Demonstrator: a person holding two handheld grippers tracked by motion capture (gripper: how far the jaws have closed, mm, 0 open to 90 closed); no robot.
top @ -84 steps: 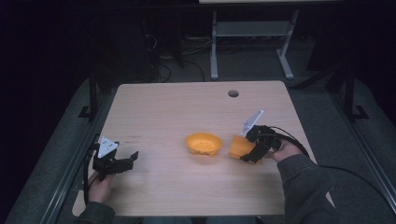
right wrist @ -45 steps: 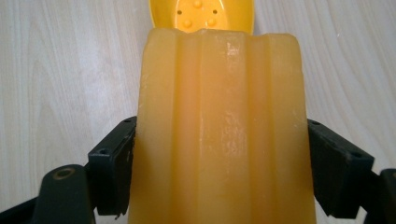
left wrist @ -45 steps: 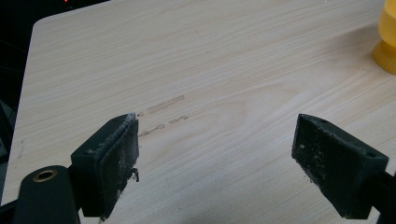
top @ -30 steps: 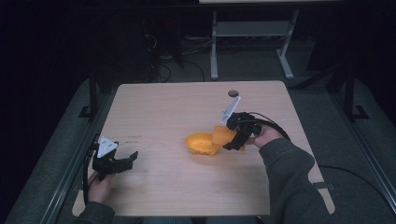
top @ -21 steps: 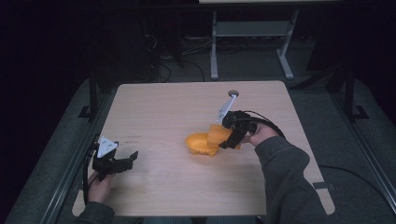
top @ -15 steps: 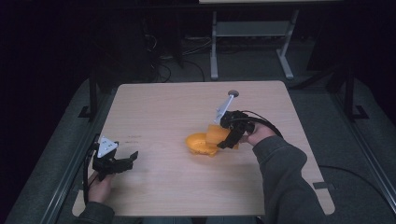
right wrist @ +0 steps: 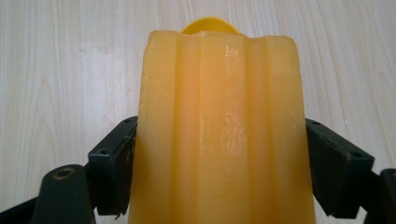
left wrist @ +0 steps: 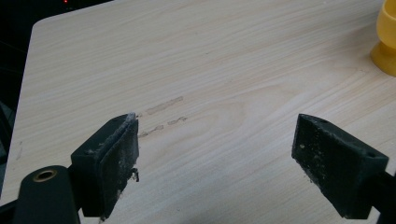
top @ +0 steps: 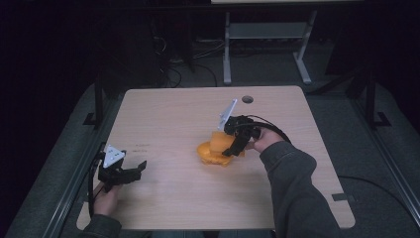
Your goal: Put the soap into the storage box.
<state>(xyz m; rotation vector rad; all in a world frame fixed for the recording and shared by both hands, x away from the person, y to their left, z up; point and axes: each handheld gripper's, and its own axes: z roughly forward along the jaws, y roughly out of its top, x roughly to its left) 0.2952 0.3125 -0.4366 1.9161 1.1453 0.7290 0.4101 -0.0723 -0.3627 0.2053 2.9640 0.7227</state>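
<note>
The right gripper [top: 232, 147] pinches a ribbed, translucent orange plastic cup [top: 220, 142] across its fluted sides, one black jaw pressed flat against each flank as the right gripper view [right wrist: 219, 163] shows. The cup [right wrist: 219, 130] is held tilted over a shallow orange plastic bowl [top: 214, 157] near the middle of the pale wood-grain counter [top: 163, 114]. That side-on grip looks chosen so the cup can be carried and lowered into or onto the bowl without the jaws getting between the two; I judge the step in hand to be nesting or stacking them. In the high view the cup overlaps the bowl's right part, but whether it already touches the bowl or hangs just above it cannot be told.

The left gripper [top: 130, 173] sits low at the counter's near left corner, well apart from the orange pieces, its jaws spread wide over bare wood with nothing between them, as the left gripper view [left wrist: 219, 158] confirms. It seems parked out of the way, leaving the work to the other hand.

Much is hidden. The right gripper view has the cup blocking nearly all of the bowl [right wrist: 210, 25], of which just a curved yellow edge peeks above the cup's far end. The left gripper view cuts the orange pieces [left wrist: 385, 39] off at its upper right corner. Which end of the cup is the open one is hard to make out, and the room beyond the counter is dark.
</note>
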